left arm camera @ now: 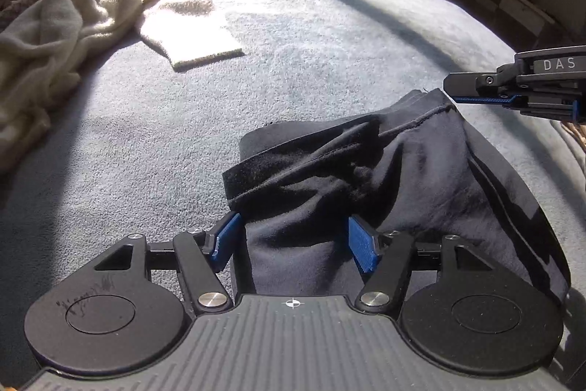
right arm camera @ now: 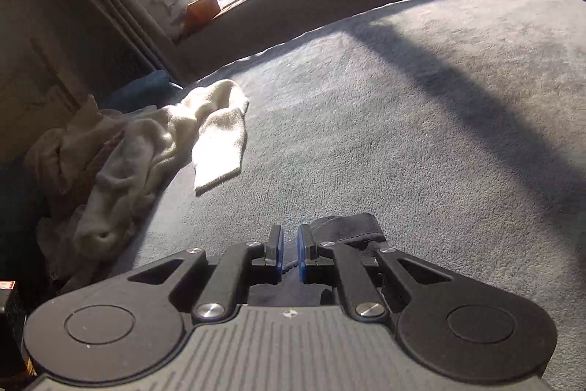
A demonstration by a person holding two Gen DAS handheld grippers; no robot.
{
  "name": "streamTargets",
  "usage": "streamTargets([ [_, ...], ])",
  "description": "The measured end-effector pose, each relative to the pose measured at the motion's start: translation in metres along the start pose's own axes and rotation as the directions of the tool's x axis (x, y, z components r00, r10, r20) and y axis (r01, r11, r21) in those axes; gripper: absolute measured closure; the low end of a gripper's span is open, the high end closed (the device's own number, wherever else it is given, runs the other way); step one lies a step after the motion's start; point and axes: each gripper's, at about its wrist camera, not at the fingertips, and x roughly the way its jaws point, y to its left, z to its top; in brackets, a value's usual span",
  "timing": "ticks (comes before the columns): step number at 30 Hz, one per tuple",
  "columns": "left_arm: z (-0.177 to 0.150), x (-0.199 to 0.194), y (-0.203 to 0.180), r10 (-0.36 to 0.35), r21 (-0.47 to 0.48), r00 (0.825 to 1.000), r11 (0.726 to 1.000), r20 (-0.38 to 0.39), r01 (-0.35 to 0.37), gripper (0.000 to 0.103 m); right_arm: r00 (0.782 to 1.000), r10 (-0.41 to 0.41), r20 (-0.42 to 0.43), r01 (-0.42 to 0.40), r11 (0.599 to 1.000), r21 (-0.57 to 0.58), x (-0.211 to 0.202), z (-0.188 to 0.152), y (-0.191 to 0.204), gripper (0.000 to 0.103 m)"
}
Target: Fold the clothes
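**Desk:** What is under way on the grey bed?

**Field:** A fold of one dark garment, which lies bunched at the near edge of the bed, right in front of both tools. The right gripper has its fingers drawn narrow, with a strip of the dark cloth pinched between the blue pads. In the left wrist view that same gripper comes in from the right, just above the garment's far corner.

**Desk:** And the left gripper?

**Field:** Its fingers stand wide, one on each side of the garment's near end. The cloth runs between them, but neither pad visibly presses on it, so it holds nothing.

**Desk:** Which step is this, by your reading?

**Field:** Early. The garment is creased and heaped, not yet flat. I judge the right side has its corner and the left is lining up for a matching grasp.

**Desk:** What does the next move call for?

**Field:** Likely closing the left fingers on the near hem, then lifting both corners together so the cloth hangs straight before it is laid over.

**Desk:** Anything else nearby?

**Field:** A cream garment lies crumpled well left of the dark one, with its sleeve stretched toward the bed's middle.
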Motion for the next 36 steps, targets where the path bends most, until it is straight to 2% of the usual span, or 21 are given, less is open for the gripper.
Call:
streamTargets([
  [3, 0.001, 0.002, -0.003, 0.018, 0.014, 1.0, 1.0, 0.0, -0.018, 0.038, 0.999, -0.006, -0.05, 0.001, 0.996, -0.09, -0.013, -0.017, 0.01, 0.094],
  [5, 0.0, 0.002, -0.005, 0.031, 0.026, 0.999, 0.999, 0.004, -0.032, 0.038, 0.995, -0.069, -0.073, 0.055, 0.983, -0.177, -0.011, -0.032, 0.017, 0.094],
  [7, -0.001, 0.002, -0.007, 0.045, 0.037, 0.999, 0.998, 0.008, -0.045, 0.038, 0.986, -0.13, -0.1, 0.107, 0.97, -0.216, -0.001, -0.041, 0.017, 0.094],
  [10, -0.002, 0.001, -0.012, 0.065, 0.062, 0.998, 0.996, 0.015, -0.066, 0.037, 0.976, -0.183, -0.119, 0.157, 0.967, -0.203, 0.01, -0.048, 0.009, 0.094],
  [17, -0.003, -0.01, -0.015, 0.107, 0.093, 0.993, 0.989, 0.04, -0.111, 0.037, 0.978, -0.189, -0.083, 0.17, 0.966, -0.194, -0.009, -0.046, 0.012, 0.094],
  [23, -0.013, -0.039, -0.012, 0.167, 0.118, 0.978, 0.976, 0.125, -0.182, 0.037, 0.981, -0.186, -0.064, 0.169, 0.964, -0.207, -0.034, -0.058, 0.024, 0.094],
  [29, -0.032, -0.076, -0.009, 0.129, 0.073, 0.982, 0.987, 0.139, -0.14, 0.036, 0.982, -0.18, -0.055, 0.163, 0.959, -0.233, -0.05, -0.071, 0.04, 0.094],
  [36, -0.053, -0.095, -0.03, 0.035, 0.117, 0.993, 0.992, 0.115, -0.048, 0.034, 0.984, -0.164, -0.071, 0.143, 0.96, -0.239, -0.063, -0.081, 0.059, 0.094],
])
